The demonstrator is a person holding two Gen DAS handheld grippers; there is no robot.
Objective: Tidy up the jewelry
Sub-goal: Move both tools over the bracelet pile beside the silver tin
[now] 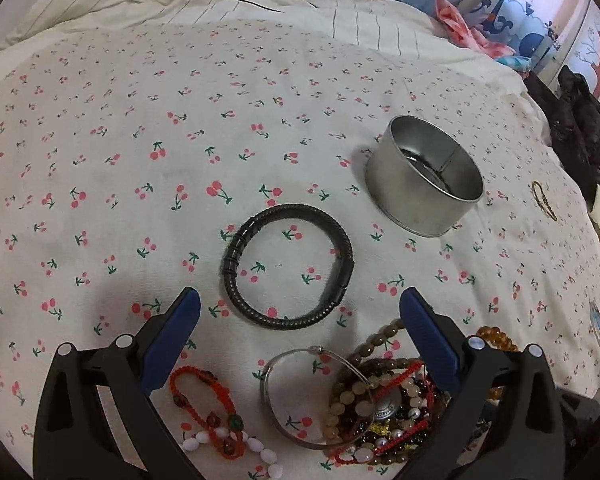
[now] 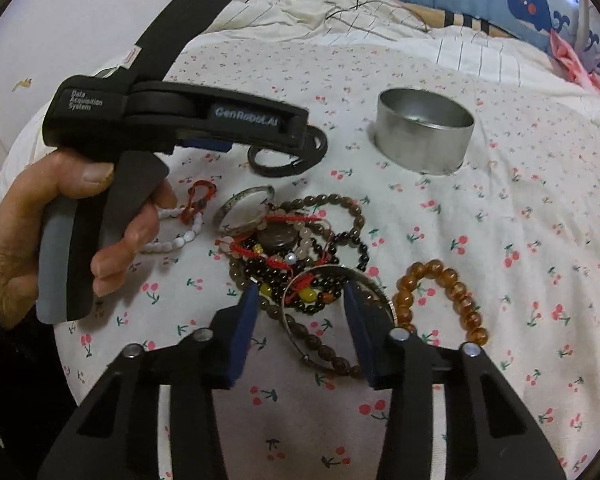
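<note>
1. Left gripper spread wide, hovering over the cherry-print bedspread, pinching nothing.
2. Just ahead of its blue pads: a black braided bracelet, lying flat and alone near the middle of the bedspread.
3. Beyond that, toward the right edge: an open metal tin, standing upright, apart from the bracelet.
4. Below the left fingers: a red cord bracelet with white beads, a thin silver bangle, and a tangled pile of beaded bracelets.
5. Right gripper also spread, low over the same pile, fingers on either side of a silver bangle; contact not discernible.
6. Just right of the pile: an amber bead bracelet, separate.
7. In the right wrist view, left hand wrapped around the left gripper's handle.
</note>
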